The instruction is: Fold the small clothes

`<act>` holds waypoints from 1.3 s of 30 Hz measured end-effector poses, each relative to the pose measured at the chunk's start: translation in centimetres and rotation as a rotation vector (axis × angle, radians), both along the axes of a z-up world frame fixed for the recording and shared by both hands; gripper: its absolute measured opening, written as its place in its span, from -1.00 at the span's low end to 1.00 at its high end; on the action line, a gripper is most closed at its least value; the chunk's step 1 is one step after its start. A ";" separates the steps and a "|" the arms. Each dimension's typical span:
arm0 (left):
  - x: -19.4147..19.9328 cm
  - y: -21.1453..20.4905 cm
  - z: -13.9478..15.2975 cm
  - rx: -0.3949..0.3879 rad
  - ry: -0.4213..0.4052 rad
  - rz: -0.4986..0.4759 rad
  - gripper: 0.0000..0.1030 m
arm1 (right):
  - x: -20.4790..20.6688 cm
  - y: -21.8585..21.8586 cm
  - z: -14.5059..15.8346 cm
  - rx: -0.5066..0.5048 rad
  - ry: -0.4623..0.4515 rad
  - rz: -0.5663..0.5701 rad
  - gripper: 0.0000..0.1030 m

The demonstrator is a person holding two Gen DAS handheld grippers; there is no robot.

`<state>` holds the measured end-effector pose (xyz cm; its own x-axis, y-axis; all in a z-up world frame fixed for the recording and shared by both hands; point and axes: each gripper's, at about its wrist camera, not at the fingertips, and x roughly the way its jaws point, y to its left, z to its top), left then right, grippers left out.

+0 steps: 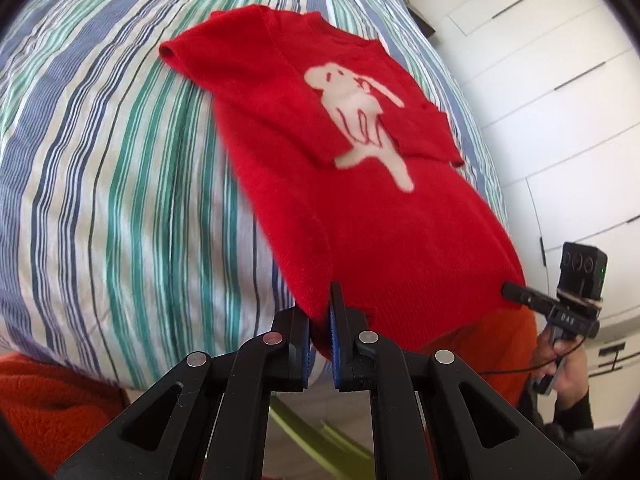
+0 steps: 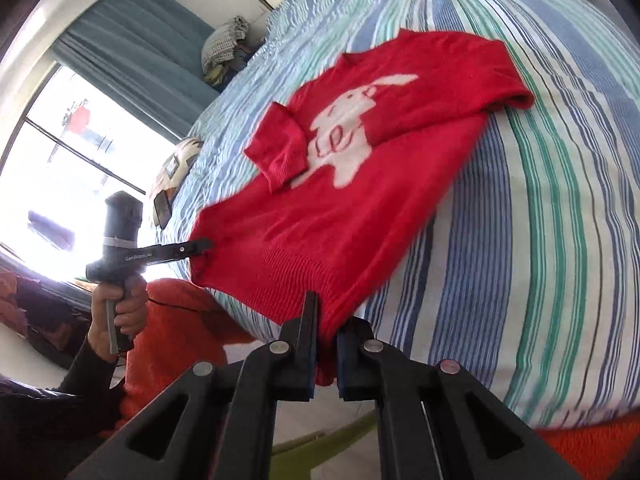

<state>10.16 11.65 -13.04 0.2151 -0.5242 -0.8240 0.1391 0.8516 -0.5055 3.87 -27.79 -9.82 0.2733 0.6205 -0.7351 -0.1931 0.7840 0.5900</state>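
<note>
A red sweater (image 1: pixel 360 208) is spread on the striped bed (image 1: pixel 120 160), both sleeves folded over its white rabbit (image 2: pixel 352 136). Its near hem corners are clamped between the narrowed jaws of the left gripper (image 1: pixel 320 320) and right gripper (image 2: pixel 326 324).

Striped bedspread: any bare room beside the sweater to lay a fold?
Bare striped bedspread lies along the red sweater's left side, and beyond its collar. Crowded at the hem: left gripper and right gripper both pinch it.
</note>
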 end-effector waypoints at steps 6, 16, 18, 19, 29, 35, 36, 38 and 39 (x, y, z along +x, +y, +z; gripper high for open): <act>-0.1 0.3 -5.2 0.130 0.066 0.028 -0.70 | 0.6 0.2 -7.6 -0.153 0.158 -0.058 -0.73; -0.5 2.8 -4.2 0.016 0.043 0.248 0.64 | 0.7 -1.3 -7.6 -0.056 0.160 -0.135 0.06; 0.7 0.6 -4.7 0.126 0.043 0.235 0.64 | 0.4 -1.3 -8.0 -0.059 0.167 -0.143 0.07; 1.2 -0.6 -5.2 0.185 0.048 0.230 0.64 | 0.4 -1.1 -8.2 -0.063 0.165 -0.142 0.06; -3.4 1.5 -3.8 0.376 0.021 0.249 0.51 | -1.0 -1.1 -7.7 -0.138 0.125 -0.125 0.07; -2.5 -1.3 -5.6 0.335 0.019 0.140 0.14 | -0.3 0.1 -8.0 -0.148 0.111 -0.089 0.06; -2.4 -2.0 -6.4 0.338 0.049 0.106 -0.76 | -0.3 0.3 -8.2 -0.152 0.113 -0.081 -0.04; -2.4 -2.2 -7.2 0.342 0.092 0.097 -0.92 | -0.4 0.5 -8.5 -0.200 0.122 -0.086 -0.91; -2.7 -2.2 -7.1 0.361 0.077 0.099 -0.93 | -0.6 0.3 -8.6 -0.230 0.131 -0.099 -0.91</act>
